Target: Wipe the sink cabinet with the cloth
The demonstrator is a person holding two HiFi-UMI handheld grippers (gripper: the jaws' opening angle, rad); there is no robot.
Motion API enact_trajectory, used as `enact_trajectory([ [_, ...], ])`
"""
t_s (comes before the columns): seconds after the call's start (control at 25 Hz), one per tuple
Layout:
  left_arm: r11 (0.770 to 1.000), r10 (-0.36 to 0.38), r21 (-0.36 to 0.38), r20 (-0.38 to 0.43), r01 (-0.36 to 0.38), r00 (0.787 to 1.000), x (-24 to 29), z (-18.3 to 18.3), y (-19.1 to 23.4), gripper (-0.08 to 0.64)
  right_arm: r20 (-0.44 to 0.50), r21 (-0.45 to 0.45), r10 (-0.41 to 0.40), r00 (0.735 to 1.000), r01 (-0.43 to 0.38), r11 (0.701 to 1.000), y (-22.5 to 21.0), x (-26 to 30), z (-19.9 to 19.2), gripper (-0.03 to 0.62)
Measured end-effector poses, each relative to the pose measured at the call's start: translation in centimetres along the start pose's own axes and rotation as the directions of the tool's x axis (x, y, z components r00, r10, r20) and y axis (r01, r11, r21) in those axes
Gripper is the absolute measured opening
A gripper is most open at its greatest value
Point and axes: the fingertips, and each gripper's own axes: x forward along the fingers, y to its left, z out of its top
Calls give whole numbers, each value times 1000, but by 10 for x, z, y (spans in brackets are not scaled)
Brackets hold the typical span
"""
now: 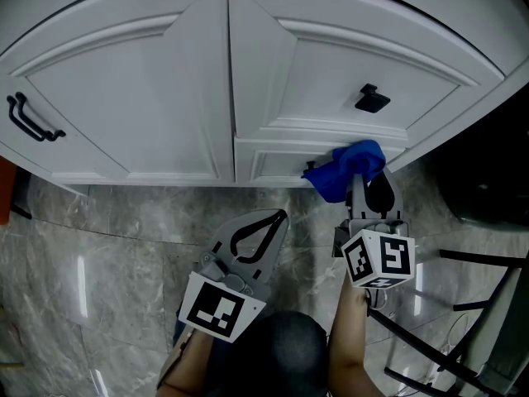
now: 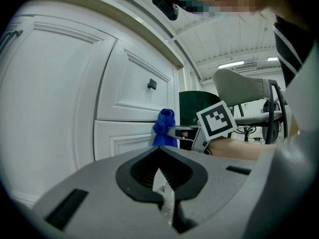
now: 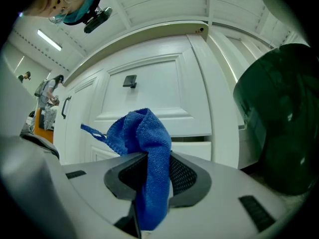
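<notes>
The white sink cabinet fills the top of the head view, with two panelled doors and a low drawer front. My right gripper is shut on a blue cloth, whose bunched end lies against the drawer front near the bottom of the right door. The right gripper view shows the cloth pinched between the jaws, with the door panel just beyond. Lower left and back from the cabinet, my left gripper is shut on nothing. From the left gripper view the cloth shows against the cabinet.
A black bar handle is on the left door and a black square knob on the right door. Grey marble floor lies below. A dark green bin stands right of the cabinet, and a black metal frame at lower right.
</notes>
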Motion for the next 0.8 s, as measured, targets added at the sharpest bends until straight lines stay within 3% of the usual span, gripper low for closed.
enact_trajectory([
  [0.8, 1000, -2, 9, -32, 2, 999, 4, -5, -2, 5, 7, 46, -139, 990, 139, 989, -61, -12, -5, 121],
])
